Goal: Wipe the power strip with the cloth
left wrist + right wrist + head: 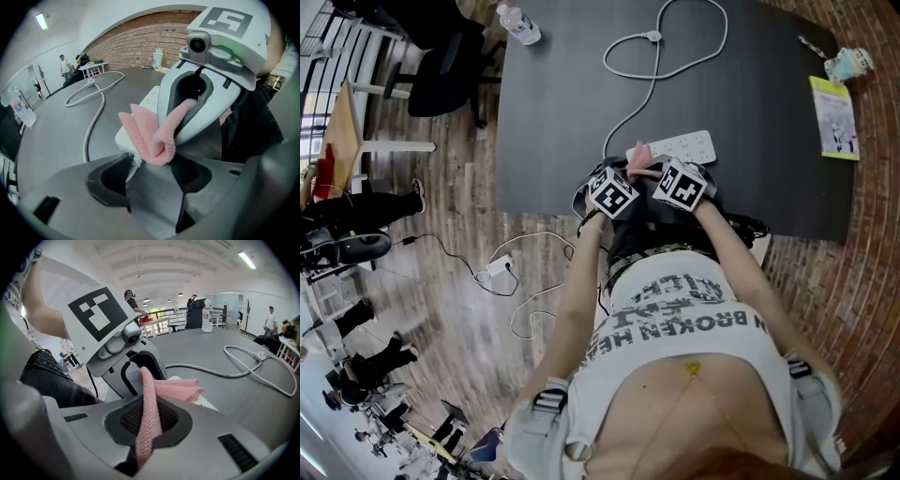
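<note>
right tool (pixel 149 427) is clamped on the pink cloth (pixel 146 397): in the right gripper view a strip of it runs up through the jaws, then folds out to the right in a loose flap

left tool (pixel 150 183) has jaws set wide, nothing gripped. Bare bench (pixel 553 103) shows in the gap, and the folded end of the cloth hangs just past its tips, centre of the left gripper view

power strip (pixel 692 146): white, lying flat on the dark bench, centre of the head view, just above the two tools. Its near end sits right behind the cloth. Can't tell whether the cloth touches that end or just clears it. White cable (pixel 649 89) leaves the strip's left end and loops toward the top of the frame

both tools sit close together at the bench's near edge, facing each other, marker cubes up. Person stands right at that edge, lower half of the head view

elsewhere on the bench: water bottle (pixel 518 23) at the upper left corner, yellow booklet (pixel 834 117) at the right edge, small figurine (pixel 848 64) just above it, all well apart from the strip
</note>
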